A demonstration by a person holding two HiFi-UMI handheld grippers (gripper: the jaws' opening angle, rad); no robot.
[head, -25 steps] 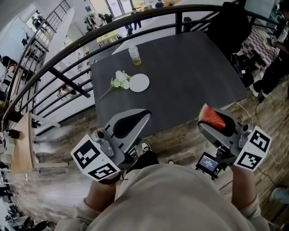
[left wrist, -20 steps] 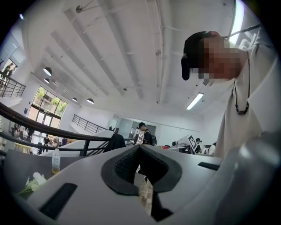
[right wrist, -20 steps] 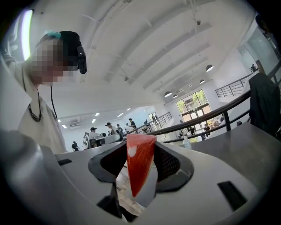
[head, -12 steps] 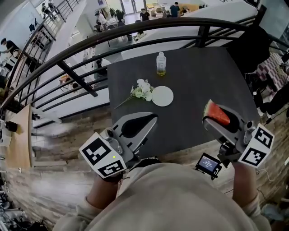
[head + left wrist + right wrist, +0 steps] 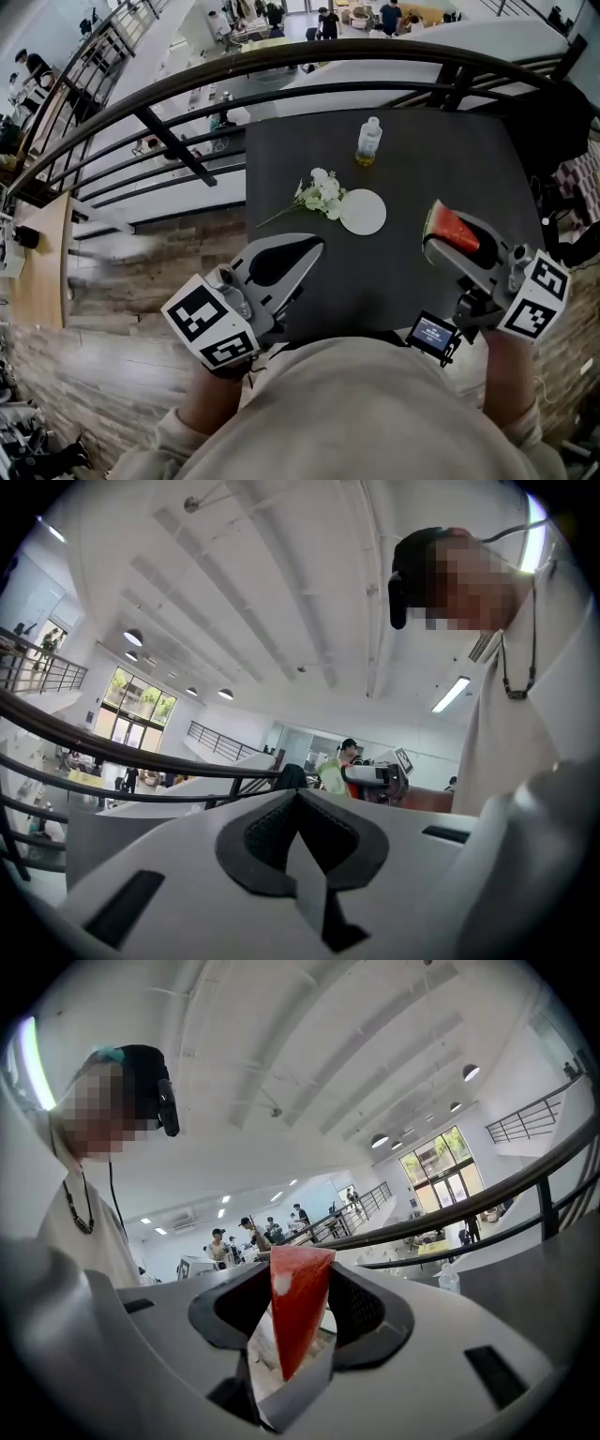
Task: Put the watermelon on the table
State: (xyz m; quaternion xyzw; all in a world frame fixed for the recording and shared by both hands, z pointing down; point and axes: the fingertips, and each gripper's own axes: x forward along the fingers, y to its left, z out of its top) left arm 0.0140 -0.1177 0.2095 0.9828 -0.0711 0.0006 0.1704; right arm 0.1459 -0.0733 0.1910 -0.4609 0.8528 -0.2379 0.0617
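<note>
Red flesh with a thin green rind marks the one watermelon [image 5: 298, 1302] slice, which stands point down between the fingers of the right gripper [image 5: 459, 246]; the fingers are parted just the width of the slice and press on its two flat faces. In the head view the slice sits over the near right part of the dark grey bench [image 5: 469, 159], held in the fingers and not resting on the top. The left gripper [image 5: 281, 258] is at the bench's near left edge with its fingers closed together and nothing between them. Each of the two grippers carries one cube with black-and-white square markers, the right cube [image 5: 532, 300] and the left cube [image 5: 208, 324], and a small lit screen [image 5: 432, 335] hangs under the right gripper, its print too small to read. Three things lie on the bench, all left of the slice and farther from the person: one round white plate [image 5: 363, 212] nearest, one bunch of white flowers [image 5: 322, 190] touching the plate's left rim, and one clear bottle [image 5: 368, 142] of yellowish liquid standing upright near the far edge, its label too small to read. A dark curved railing [image 5: 187, 89] runs along the bench's far and left sides, with wooden floor [image 5: 122, 309] on the left and several people on a lower level beyond.
</note>
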